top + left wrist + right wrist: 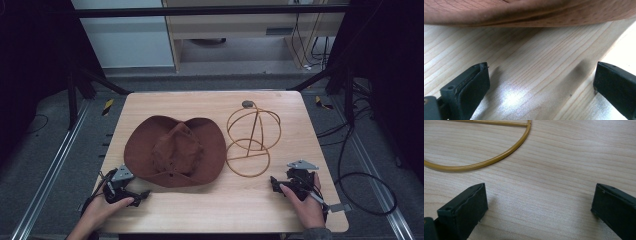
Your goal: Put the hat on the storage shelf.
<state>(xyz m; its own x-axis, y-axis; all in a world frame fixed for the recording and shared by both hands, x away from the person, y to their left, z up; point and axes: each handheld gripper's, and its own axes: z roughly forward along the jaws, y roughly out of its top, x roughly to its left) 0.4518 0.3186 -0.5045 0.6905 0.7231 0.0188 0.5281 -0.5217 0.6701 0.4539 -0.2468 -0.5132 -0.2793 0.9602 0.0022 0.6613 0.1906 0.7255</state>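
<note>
A brown wide-brimmed hat [176,151] lies crown up on the wooden table [210,102], left of centre, its crown dented and creased and its brim curled upward at the sides. Just to the right of the hat stands a gold wire hat stand [252,140], upright on its round base ring, its domed top pointing away from the table's near edge.

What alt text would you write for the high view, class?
A brown hat lies beside a gold wire stand on a wooden table. At the near edge, each hand holds an open gripper, the left by the hat's brim, the right near the stand.
</note>
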